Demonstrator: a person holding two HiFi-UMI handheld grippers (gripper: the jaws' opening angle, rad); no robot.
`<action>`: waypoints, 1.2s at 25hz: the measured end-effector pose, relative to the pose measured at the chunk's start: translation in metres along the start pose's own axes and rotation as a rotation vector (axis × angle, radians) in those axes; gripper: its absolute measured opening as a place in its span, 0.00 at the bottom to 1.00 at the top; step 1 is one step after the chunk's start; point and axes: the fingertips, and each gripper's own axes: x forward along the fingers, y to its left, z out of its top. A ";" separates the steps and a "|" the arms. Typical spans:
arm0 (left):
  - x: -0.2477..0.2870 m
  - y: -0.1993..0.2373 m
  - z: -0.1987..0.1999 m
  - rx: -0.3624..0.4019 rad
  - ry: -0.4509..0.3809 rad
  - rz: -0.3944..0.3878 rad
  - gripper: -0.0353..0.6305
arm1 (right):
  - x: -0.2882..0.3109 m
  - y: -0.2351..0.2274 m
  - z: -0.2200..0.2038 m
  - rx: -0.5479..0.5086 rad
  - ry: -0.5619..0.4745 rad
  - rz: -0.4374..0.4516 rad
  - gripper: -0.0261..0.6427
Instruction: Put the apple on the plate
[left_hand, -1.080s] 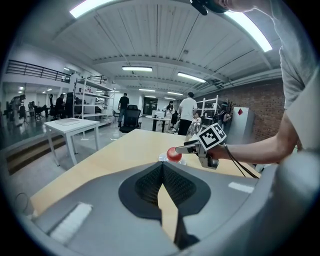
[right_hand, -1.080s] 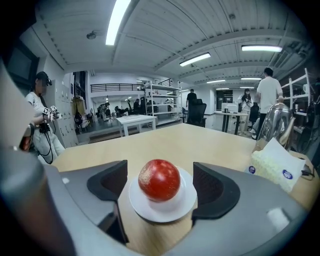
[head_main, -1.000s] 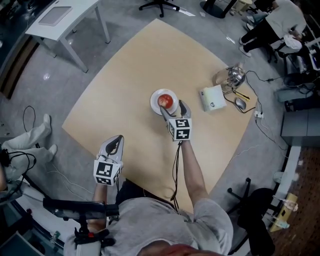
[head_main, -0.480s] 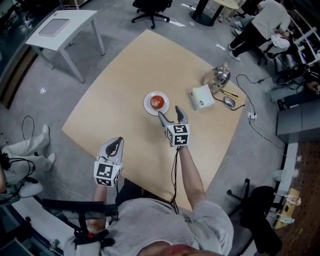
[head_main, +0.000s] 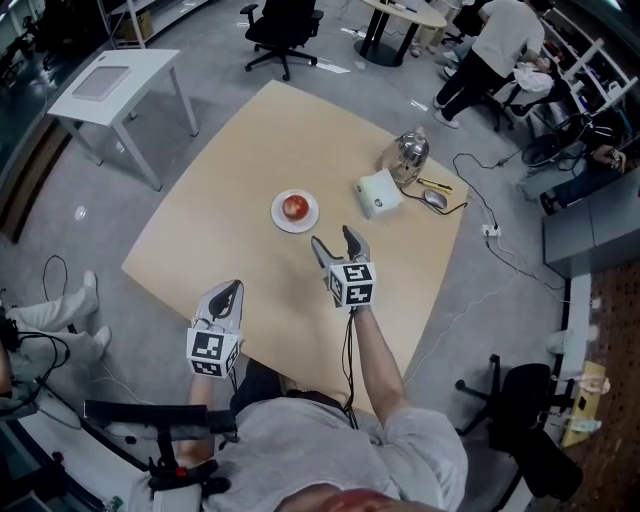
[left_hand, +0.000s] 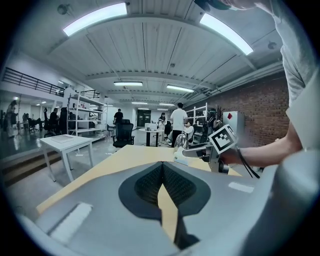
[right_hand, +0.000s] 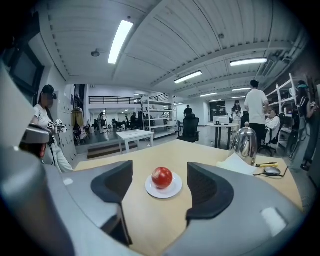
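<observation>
A red apple (head_main: 294, 206) rests on a small white plate (head_main: 296, 219) near the middle of the tan table (head_main: 230, 180). My right gripper (head_main: 335, 243) hovers a short way on the near side of the plate, apart from it. It is open and its jaws have just been closing a little, with nothing between them. In the right gripper view the apple (right_hand: 162, 177) and plate (right_hand: 173, 190) lie ahead beyond the dark pads (right_hand: 207, 190). My left gripper (head_main: 231, 291) hangs at the table's near edge, shut and empty, and its pads (left_hand: 150, 184) meet.
A silver kettle (head_main: 406, 152), a white box (head_main: 378, 192), a mouse (head_main: 434, 199) and a cable sit at the table's far right. A white side table (head_main: 120, 80) stands far left. Office chairs (head_main: 282, 25) and people (head_main: 490, 45) are beyond.
My right gripper has drawn back from the plate toward me, leaving the apple on it. Both grippers have lifted slightly, and more of the room's far side has come into the head view.
</observation>
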 end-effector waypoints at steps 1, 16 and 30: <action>-0.002 -0.004 0.003 0.001 -0.007 -0.001 0.08 | -0.007 0.000 0.000 0.003 -0.005 -0.003 0.56; -0.022 -0.078 0.044 0.047 -0.091 -0.032 0.08 | -0.123 -0.001 0.018 0.040 -0.097 -0.003 0.46; -0.030 -0.073 0.037 0.052 -0.122 -0.015 0.08 | -0.159 0.008 0.018 0.052 -0.157 -0.019 0.36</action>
